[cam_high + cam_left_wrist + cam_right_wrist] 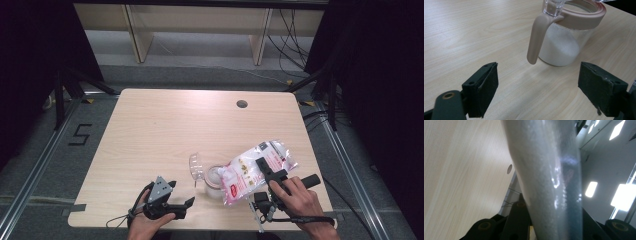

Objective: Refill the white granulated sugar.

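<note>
A: Starting nearest the person, what is the left gripper [186, 203] doing down by the table edge?

B: It is sitting low on the table [165, 130] with its jaws spread wide and nothing between them. In the left gripper view the jar [569, 35] is standing just beyond those open jaws, so I'd judge it is waiting there, ready to steady the jar or take its handle [537, 37].

A: And the right gripper [260, 166]?

B: It is clamping a clear plastic bag [252, 170] of white grains, with a red label. In the right gripper view the bag [549, 177] is running up between the jaws, pinched tight. The bag is lying tilted, its lower end over the jar's mouth.

A: Why is it being held that way?

B: Probably for pouring. The jar is already holding a bed of white powder, and its clear lid [196, 166] is standing open on the left side, away from the bag, so the mouth is free. I cannot tell whether anything is flowing right now.

A: Where is the jar sitting on the table?

B: Near the front edge, right of centre, between the two grippers and touching the bag.

A: Anything farther off?

B: A round hole [242, 104] near the far edge of the table, well apart from everything.
</note>
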